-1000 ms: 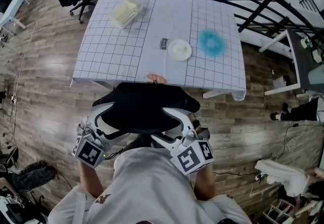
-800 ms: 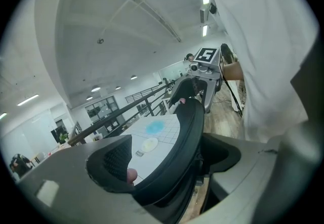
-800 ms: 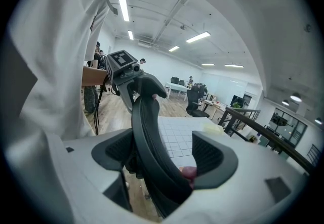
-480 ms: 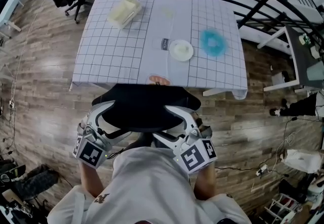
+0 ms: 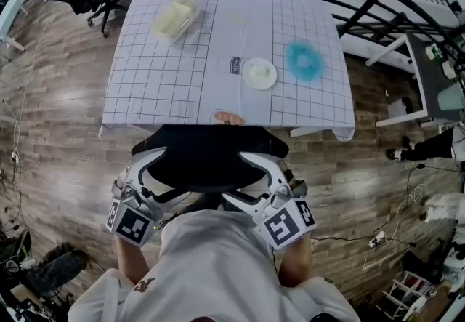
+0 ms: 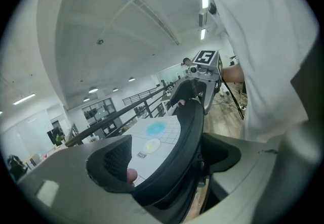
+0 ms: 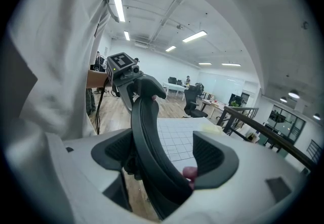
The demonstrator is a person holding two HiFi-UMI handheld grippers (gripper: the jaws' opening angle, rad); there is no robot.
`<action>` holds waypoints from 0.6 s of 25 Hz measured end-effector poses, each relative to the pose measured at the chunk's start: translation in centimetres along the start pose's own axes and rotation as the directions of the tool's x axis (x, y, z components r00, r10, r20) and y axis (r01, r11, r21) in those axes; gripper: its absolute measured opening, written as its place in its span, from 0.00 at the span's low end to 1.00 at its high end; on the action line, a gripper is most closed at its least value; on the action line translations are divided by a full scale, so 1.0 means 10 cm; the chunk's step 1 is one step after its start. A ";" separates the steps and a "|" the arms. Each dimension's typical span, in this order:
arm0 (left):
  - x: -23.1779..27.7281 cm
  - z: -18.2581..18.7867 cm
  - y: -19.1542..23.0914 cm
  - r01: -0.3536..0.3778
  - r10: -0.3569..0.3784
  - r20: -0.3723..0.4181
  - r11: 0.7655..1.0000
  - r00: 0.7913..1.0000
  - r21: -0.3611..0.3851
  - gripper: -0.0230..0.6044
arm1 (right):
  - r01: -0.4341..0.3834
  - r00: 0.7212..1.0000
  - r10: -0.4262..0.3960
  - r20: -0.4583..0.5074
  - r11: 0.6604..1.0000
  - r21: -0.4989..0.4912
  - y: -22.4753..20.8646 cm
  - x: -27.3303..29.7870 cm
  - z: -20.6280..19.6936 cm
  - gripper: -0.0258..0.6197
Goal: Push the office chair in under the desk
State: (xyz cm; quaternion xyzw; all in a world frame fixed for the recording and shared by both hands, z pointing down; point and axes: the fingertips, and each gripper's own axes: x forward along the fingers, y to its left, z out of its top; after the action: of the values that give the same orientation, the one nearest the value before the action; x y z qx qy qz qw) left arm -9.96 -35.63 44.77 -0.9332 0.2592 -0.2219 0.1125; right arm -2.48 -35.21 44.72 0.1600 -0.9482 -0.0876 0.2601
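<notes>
Below the head camera, the likeliest trouble is an uneven shove. The office chair probably swivels, so more force from one side could turn it into the hanging grid cloth and drag the white plate along. Its black backrest stands at the near edge of the surface. The left gripper sits at the backrest's left end and the right gripper at its right end, both on the person's side.

Along the left gripper view, slipping is the risk. The jaws stand apart and only straddle the backrest, which lies hard by the jaw nearer the person. Whether that jaw actually touches it is unclear.

Along the right gripper view the same holds. The backrest crosses between separated jaws, close to the one nearer the person, with cloth showing through the gap beyond. Nothing clamps it, so a sideways pull could free it.
</notes>
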 end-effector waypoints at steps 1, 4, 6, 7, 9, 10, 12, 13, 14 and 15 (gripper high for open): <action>0.00 -0.01 0.02 0.000 0.000 0.000 1.000 1.000 0.000 0.71 | 0.002 1.000 -0.002 0.000 1.000 0.002 -0.01 0.01 0.01 0.63; -0.01 -0.03 0.07 0.001 -0.001 0.002 1.000 1.000 0.002 0.71 | 0.003 1.000 -0.003 -0.002 1.000 0.007 -0.04 0.06 0.02 0.63; -0.02 -0.05 0.09 0.005 -0.005 0.001 1.000 1.000 0.006 0.71 | 0.003 1.000 -0.003 -0.008 1.000 0.009 -0.04 0.09 0.02 0.63; -0.02 -0.06 0.09 0.008 -0.008 0.000 1.000 1.000 0.009 0.71 | 0.004 1.000 -0.004 -0.010 1.000 0.011 -0.04 0.10 0.02 0.63; -0.03 -0.08 0.11 0.013 -0.013 -0.003 1.000 1.000 0.010 0.71 | 0.006 1.000 -0.006 -0.012 1.000 0.013 -0.04 0.12 0.03 0.63; -0.03 -0.08 0.12 0.015 -0.015 -0.003 1.000 1.000 0.009 0.71 | 0.006 1.000 -0.006 -0.014 1.000 0.013 -0.04 0.13 0.04 0.63; -0.03 -0.08 0.13 0.017 -0.017 -0.002 1.000 1.000 0.005 0.71 | 0.002 1.000 -0.002 -0.013 1.000 0.014 -0.05 0.14 0.04 0.63; -0.03 -0.08 0.14 0.016 -0.016 0.000 1.000 1.000 0.005 0.71 | 0.000 1.000 0.000 -0.012 1.000 0.015 -0.06 0.15 0.04 0.63; -0.03 -0.08 0.16 0.016 -0.016 0.002 1.000 1.000 0.006 0.71 | 0.000 1.000 0.001 -0.010 1.000 0.015 -0.07 0.15 0.05 0.63; -0.03 -0.08 0.17 0.016 -0.016 0.004 1.000 1.000 0.006 0.71 | 0.000 1.000 0.000 -0.009 1.000 0.016 -0.07 0.16 0.05 0.63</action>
State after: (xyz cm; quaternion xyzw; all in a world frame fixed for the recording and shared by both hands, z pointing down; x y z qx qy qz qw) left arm -11.31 -36.94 44.84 -0.9353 0.2509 -0.2216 0.1143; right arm -3.84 -36.42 44.85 0.1624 -0.9477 -0.0795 0.2630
